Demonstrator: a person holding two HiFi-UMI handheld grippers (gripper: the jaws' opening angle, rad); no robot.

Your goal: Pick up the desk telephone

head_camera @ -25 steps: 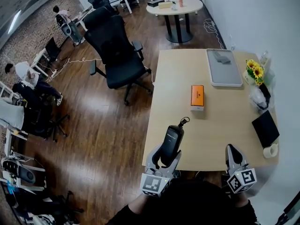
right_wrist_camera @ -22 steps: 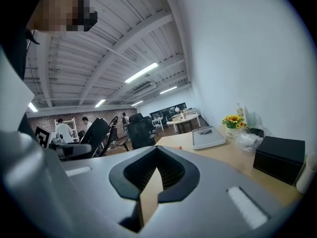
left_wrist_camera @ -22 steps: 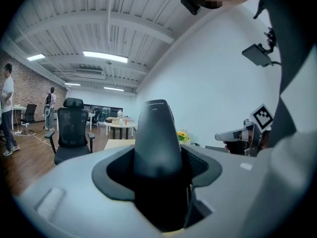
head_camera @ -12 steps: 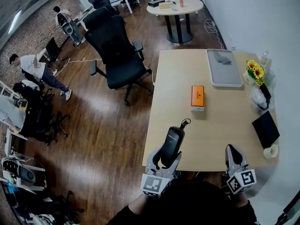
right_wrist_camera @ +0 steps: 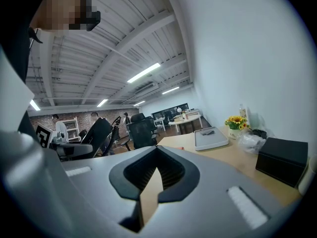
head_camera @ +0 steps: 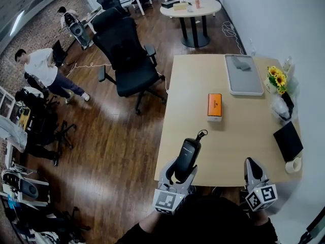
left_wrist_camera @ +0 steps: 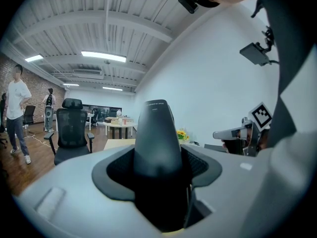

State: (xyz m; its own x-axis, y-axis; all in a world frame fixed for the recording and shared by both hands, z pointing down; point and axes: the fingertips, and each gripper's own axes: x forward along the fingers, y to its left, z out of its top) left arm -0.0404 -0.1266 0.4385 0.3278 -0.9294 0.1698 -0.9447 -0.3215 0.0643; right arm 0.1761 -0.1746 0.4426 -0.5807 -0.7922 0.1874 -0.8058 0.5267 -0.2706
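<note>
My left gripper (head_camera: pixel 177 176) is shut on a black telephone handset (head_camera: pixel 187 155), which stands up between its jaws above the near left part of the wooden desk (head_camera: pixel 193 85). A short cord loop (head_camera: pixel 201 132) shows at the handset's far end. The left gripper view has the handset (left_wrist_camera: pixel 155 133) filling the middle, clamped in the left gripper (left_wrist_camera: pixel 157 157). Over the desk's near edge, my right gripper (head_camera: pixel 252 169) is held shut with nothing in it. Its jaws meet in the right gripper view, where the right gripper (right_wrist_camera: pixel 156 171) is bare.
On the desk lie an orange box (head_camera: pixel 214 105), a grey tray (head_camera: pixel 242 73), sunflowers in a pot (head_camera: pixel 277 78), a black box (head_camera: pixel 287 139) and a white roll (head_camera: pixel 293 164). A black office chair (head_camera: pixel 124 55) stands left of the desk. A person (head_camera: pixel 43 70) walks at far left.
Both grippers and the handset have stayed put. The person in the white top at far left has stood up and walked to the right.
</note>
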